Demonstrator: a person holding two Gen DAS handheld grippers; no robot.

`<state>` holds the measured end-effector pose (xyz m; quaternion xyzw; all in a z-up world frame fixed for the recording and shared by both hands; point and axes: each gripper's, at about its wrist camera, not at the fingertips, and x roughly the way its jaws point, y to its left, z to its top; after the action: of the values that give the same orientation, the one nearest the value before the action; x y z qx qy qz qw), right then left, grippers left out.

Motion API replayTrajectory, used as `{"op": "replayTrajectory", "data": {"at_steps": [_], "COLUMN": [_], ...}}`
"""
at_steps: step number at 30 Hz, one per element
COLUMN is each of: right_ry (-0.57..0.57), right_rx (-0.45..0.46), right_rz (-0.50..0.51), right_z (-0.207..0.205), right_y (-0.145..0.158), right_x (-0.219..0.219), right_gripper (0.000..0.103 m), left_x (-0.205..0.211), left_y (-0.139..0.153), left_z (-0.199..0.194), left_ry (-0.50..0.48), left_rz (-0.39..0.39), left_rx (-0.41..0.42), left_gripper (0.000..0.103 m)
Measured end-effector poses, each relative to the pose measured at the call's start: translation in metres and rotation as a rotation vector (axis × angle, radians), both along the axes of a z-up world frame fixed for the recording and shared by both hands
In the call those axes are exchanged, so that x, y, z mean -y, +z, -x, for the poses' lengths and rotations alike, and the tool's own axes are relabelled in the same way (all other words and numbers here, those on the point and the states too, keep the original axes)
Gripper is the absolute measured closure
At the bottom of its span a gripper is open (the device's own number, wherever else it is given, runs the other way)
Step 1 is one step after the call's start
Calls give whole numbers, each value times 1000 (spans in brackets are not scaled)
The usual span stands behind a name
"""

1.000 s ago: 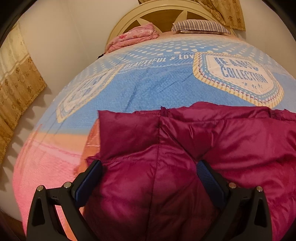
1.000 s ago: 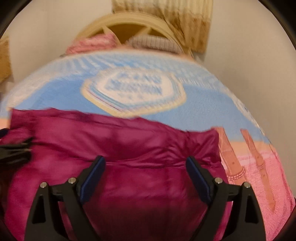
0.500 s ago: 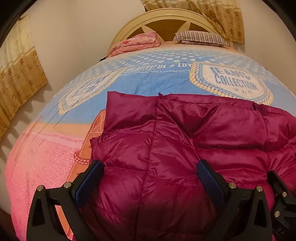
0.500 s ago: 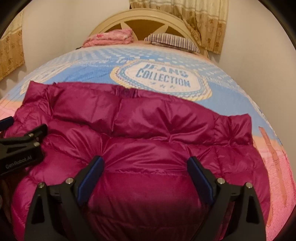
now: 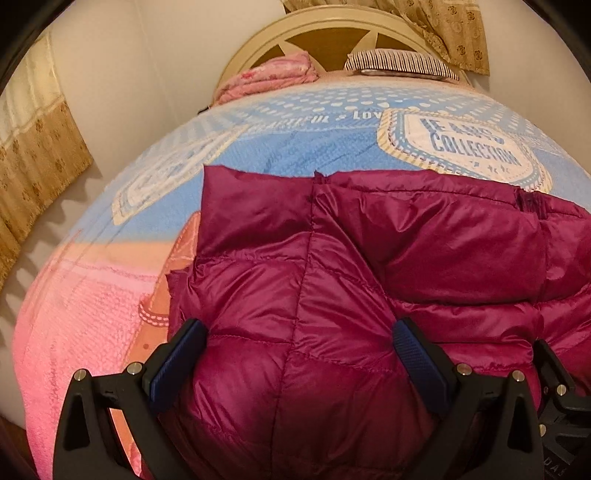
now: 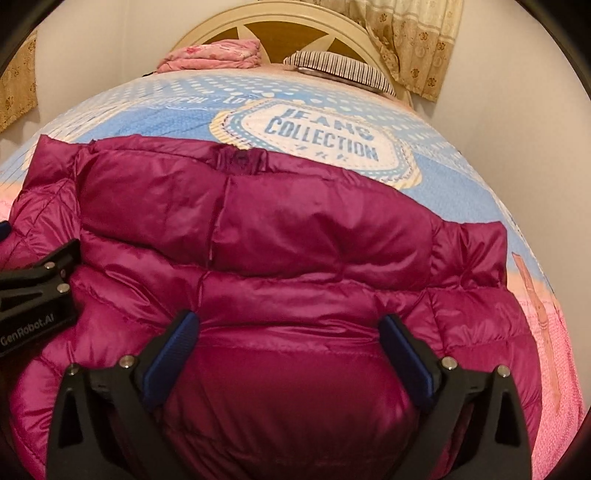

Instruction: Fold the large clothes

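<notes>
A magenta puffer jacket (image 5: 369, 258) lies spread on the bed, its upper part folded back over its body (image 6: 295, 229). My left gripper (image 5: 299, 328) hovers wide over the jacket's left half, pads clear of the cloth. My right gripper (image 6: 288, 319) stands over the right half. Its jaws are opening, with the puffy fabric bulging between them but no pad pressing on it. The left gripper's black body (image 6: 33, 295) shows at the left edge of the right wrist view.
The bed carries a blue and pink blanket (image 5: 110, 295) with a "JEANS COLLECTION" badge (image 6: 321, 136). A folded pink quilt (image 5: 273, 75) and a striped pillow (image 5: 402, 64) lie by the cream headboard (image 6: 280, 22). Curtains (image 5: 37, 155) and walls close in on both sides.
The right wrist view has gone from blurred to steady and sunk lower over the jacket. More of the jacket now lies flat on the blanket. The right jaws stand slightly wider.
</notes>
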<state>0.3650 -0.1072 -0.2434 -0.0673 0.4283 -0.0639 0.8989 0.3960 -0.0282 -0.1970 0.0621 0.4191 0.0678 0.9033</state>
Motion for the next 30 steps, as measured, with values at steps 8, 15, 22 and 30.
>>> {"op": "replayTrajectory", "data": {"at_steps": [8, 15, 22, 30], "right_ry": [27, 30, 22, 21], "right_rx": [65, 99, 41, 48], "right_rz": [-49, -19, -3, -10], "right_z": [52, 102, 85, 85], "right_y": [34, 13, 0, 1], "right_x": [0, -17, -18, -17], "right_gripper": [6, 4, 0, 0], "left_x": [-20, -15, -19, -72], "left_y": [42, 10, 14, 45], "left_z": [37, 79, 89, 158], "left_ry": [-36, -19, 5, 78], "left_rz": [99, 93, 98, 173], "left_rx": [43, 36, 66, 120], "left_gripper": [1, 1, 1, 1]}}
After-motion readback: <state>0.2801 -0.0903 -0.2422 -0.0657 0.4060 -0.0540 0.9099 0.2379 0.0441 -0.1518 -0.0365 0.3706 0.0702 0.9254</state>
